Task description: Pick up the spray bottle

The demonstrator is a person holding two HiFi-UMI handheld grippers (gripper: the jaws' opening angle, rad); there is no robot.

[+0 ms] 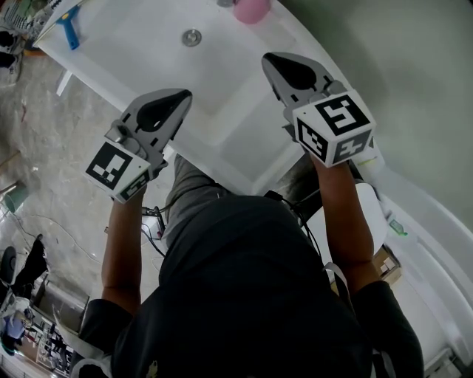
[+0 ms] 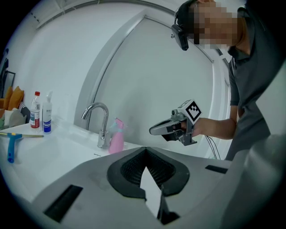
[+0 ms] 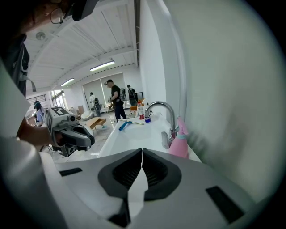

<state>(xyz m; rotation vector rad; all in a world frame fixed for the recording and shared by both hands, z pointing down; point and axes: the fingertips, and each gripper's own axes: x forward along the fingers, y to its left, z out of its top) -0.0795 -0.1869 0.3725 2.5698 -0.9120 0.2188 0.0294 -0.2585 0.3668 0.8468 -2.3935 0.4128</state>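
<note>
We see the pink spray bottle (image 1: 251, 9) standing upright beside the faucet (image 3: 166, 140) at the sink's far edge, straight ahead of and nearer our right claw (image 1: 272, 60) than our left claw (image 1: 179, 96), the 2 claws both closed and empty.

Faucet (image 2: 103, 133) shiny chrome metal; spray bottle (image 2: 117, 141) pink plastic; sink (image 2: 50, 154) glossy white.
</note>
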